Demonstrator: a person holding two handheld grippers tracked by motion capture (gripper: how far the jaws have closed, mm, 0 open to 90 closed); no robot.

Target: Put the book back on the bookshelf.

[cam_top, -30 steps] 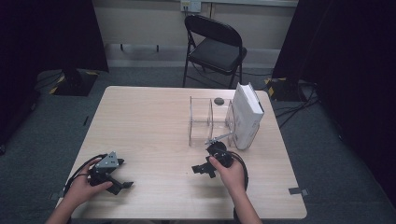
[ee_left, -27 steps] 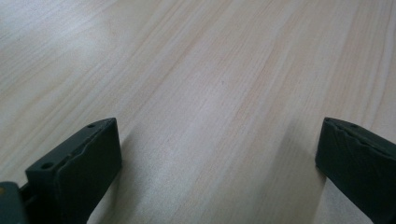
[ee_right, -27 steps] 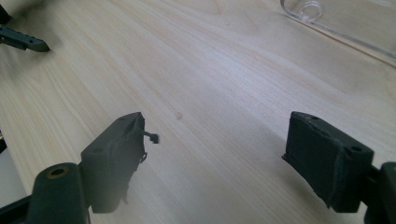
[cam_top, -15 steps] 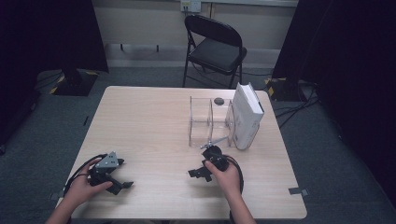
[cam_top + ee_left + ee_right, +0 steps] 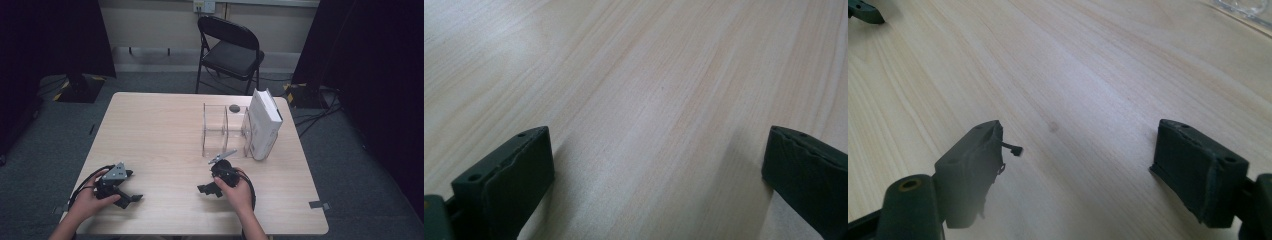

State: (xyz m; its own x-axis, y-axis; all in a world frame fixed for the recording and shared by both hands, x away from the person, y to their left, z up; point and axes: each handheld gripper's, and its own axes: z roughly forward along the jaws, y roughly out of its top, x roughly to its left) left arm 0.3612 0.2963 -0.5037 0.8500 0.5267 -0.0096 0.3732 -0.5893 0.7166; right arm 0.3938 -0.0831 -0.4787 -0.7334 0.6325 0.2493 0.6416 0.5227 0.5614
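The worktop (image 5: 165, 130) is evenly lit from overhead and stands out pale against its surroundings: to its left and right hang near-black curtains, and the carpet around it is dim. Shadows on the worktop are soft and short, pooled close under the left tongs (image 5: 131, 190) and the right tongs (image 5: 207, 186). The high view is slightly soft, with fine detail smeared. The clear rack (image 5: 225, 131) on the worktop catches faint glints along its edges. In the left gripper view, a broad whitish sheen lies across the wood, and the black jaws at the bottom are blurred. In the right gripper view, the grain looks sharper, the near jaws are out of focus, and diffuse shadows fall beside them.
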